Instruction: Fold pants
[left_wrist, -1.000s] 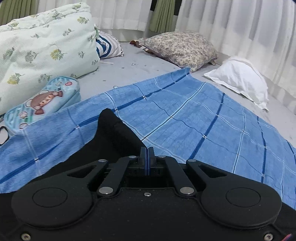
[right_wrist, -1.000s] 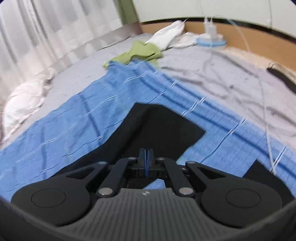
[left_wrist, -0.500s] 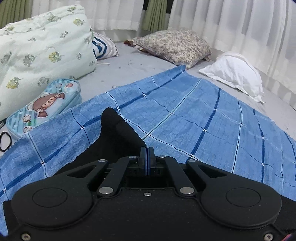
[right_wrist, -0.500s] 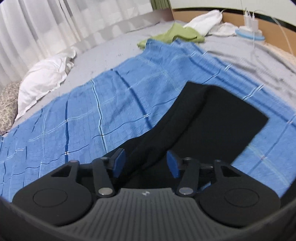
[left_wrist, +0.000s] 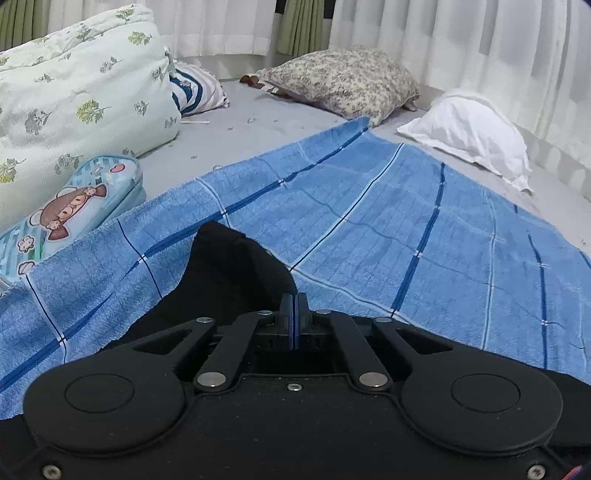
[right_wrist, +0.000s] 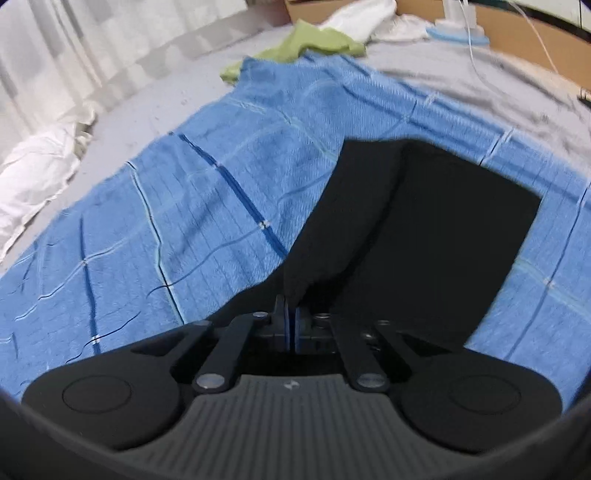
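Black pants (right_wrist: 424, 229) lie on a blue checked towel (right_wrist: 184, 203) spread over a grey bed. My right gripper (right_wrist: 290, 306) is shut, and a ridge of the black cloth rises from the folded leg panel into its jaws. In the left wrist view another part of the pants (left_wrist: 229, 266) bunches up just left of my left gripper (left_wrist: 294, 299), which is shut with black cloth pinched at its tips. The towel (left_wrist: 406, 221) stretches away beyond it. The rest of the pants is hidden under both gripper bodies.
A floral quilt (left_wrist: 74, 92), a cartoon-print pouch (left_wrist: 74, 210), a striped cushion (left_wrist: 195, 92), a flowered pillow (left_wrist: 347, 81) and a white pillow (left_wrist: 469, 129) ring the towel. At its far end are a green cloth (right_wrist: 310, 40) and a charger with cable (right_wrist: 458, 29).
My right gripper let go, swung sideways over the pants with its jaws wide, and has shut on a ridge of black cloth. The left gripper stayed shut and shifted only slightly.
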